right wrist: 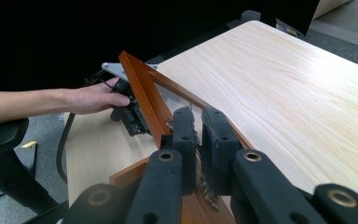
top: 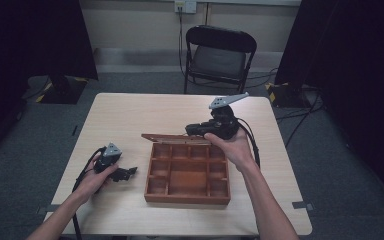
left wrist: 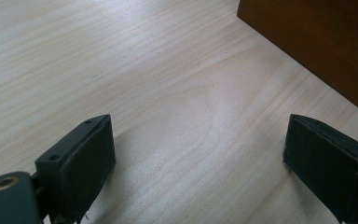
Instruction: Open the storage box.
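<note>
A wooden compartment box (top: 187,172) is seen at the centre of the high view, resting on the light wooden table (top: 130,107), with its framed lid (top: 172,136) raised along the upper edge of the box. The right gripper (top: 196,131) is held just above centre of that frame, at the lid's right end, by the right hand (top: 232,142). In the right gripper view, the jaws are seen pressed nearly together at lower centre, pinching the edge of the lid (right wrist: 142,93), whose wooden frame rises tilted toward the upper left of the frame; a clear pane is visible within it.

The left gripper (top: 125,173) is found at the lower left of the high view, held low over the table by the left hand (top: 97,177), just left of the box and apart from it. In the left gripper view, its jaws are seen spread wide at the bottom corners, with bare table (left wrist: 168,93) between them and the box wall (left wrist: 317,42) at the upper right
</note>
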### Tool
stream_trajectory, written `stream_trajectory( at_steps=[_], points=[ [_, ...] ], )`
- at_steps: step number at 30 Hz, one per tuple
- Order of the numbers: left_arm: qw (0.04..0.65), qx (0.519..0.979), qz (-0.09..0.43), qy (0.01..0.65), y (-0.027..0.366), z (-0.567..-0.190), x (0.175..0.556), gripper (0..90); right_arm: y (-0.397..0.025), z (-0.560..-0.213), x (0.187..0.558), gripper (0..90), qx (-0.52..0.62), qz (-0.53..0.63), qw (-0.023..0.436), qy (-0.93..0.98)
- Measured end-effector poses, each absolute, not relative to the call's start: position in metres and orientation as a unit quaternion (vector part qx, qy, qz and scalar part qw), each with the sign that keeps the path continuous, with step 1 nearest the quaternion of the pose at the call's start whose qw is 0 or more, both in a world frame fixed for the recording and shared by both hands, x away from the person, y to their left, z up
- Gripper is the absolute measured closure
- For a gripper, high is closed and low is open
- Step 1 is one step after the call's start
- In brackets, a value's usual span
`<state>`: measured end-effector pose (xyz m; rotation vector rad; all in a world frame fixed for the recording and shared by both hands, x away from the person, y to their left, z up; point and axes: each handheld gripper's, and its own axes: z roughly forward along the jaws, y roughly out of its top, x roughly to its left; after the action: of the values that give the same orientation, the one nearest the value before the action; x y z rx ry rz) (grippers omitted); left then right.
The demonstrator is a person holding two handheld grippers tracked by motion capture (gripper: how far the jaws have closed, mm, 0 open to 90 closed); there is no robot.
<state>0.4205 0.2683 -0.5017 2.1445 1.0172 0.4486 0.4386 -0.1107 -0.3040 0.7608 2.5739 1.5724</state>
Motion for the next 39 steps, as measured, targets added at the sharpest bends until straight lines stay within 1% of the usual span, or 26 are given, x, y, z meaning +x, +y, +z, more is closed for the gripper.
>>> stream_trajectory(
  at_steps=[22,39],
  points=[
    [0.355,0.830,0.173,0.393,0.268,-0.502,0.421,8.3,-0.111,-0.300,0.446,85.3,0.249,0.507,0.015,0.825],
    [0.355,0.830,0.174,0.393,0.268,-0.502,0.420,8.3,-0.111,-0.298,0.451,86.0,0.253,0.514,0.023,0.819]
  ],
)
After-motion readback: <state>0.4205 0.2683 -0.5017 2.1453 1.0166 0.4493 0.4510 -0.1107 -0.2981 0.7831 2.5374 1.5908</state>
